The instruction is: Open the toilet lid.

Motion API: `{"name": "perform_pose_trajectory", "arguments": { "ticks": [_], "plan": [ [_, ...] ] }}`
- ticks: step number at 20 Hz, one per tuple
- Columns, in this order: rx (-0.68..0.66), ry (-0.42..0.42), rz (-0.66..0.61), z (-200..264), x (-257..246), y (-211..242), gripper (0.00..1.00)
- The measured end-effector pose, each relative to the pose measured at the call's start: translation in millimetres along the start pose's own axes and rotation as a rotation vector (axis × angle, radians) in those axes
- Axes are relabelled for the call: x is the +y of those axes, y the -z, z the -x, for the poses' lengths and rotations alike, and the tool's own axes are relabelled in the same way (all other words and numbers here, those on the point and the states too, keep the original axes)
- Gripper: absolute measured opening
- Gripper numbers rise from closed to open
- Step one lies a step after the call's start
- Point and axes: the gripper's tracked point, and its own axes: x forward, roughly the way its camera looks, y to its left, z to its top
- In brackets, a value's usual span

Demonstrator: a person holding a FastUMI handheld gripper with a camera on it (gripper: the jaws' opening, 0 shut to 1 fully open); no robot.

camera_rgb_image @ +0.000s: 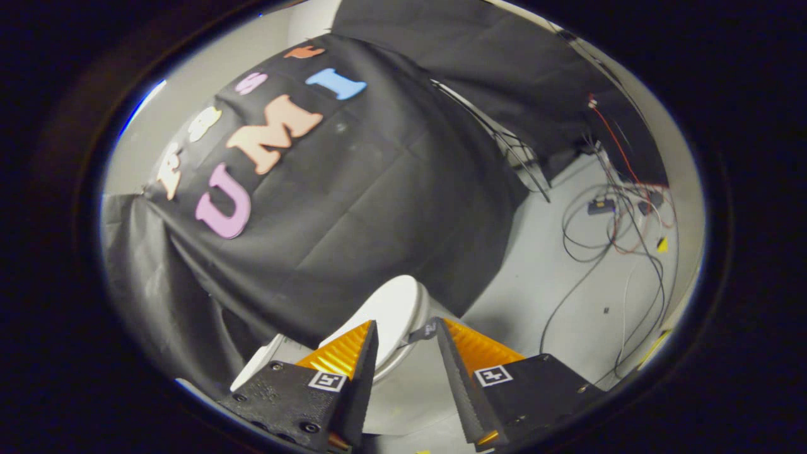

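The gripper (406, 328) points down and forward, its two black fingers (362, 372) with orange backs spread apart in a wide V, holding nothing. A clear gap runs between the fingertips.

The white toilet (391, 315) sits just ahead of the fingers, tilted in this view. Its lid (394, 306) is closed, a smooth white oval whose curved far edge stands out against the black cloth (328, 239) behind it. The left finger overlaps the lid's near side; whether it touches cannot be told. A small grey tab (423, 330) sticks out from the lid's rim, just beside the right fingertip and inside the gap between the fingers. Part of the white tank (261, 359) shows to the left of the left finger.

The black cloth hangs close behind and to the left of the toilet, leaving little room on that side. To the right of the toilet the pale grey floor (542, 277) is open near the fingers. Farther right, well apart from the toilet, loose black, white and red cables (605, 233) loop over the floor toward a small dark box (601, 205). A second black cloth (504, 69) hangs beyond.
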Motion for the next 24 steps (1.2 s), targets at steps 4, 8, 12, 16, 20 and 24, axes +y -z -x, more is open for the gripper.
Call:
{"name": "perform_pose_trajectory", "arguments": {
  "ticks": [4,8,12,16,20,24],
  "plan": [
    [0.060,-0.004,-0.170,-32,-14,25,0.59],
    [0.088,-0.011,-0.319,-73,-14,40,0.59],
    [0.103,-0.025,-0.445,-108,-15,45,0.59],
    [0.129,-0.022,-0.527,-133,-18,47,0.47],
    [0.097,-0.046,-0.571,-142,-10,32,0.17],
    [0.061,-0.070,-0.574,-140,2,25,0.03]
  ]
}}
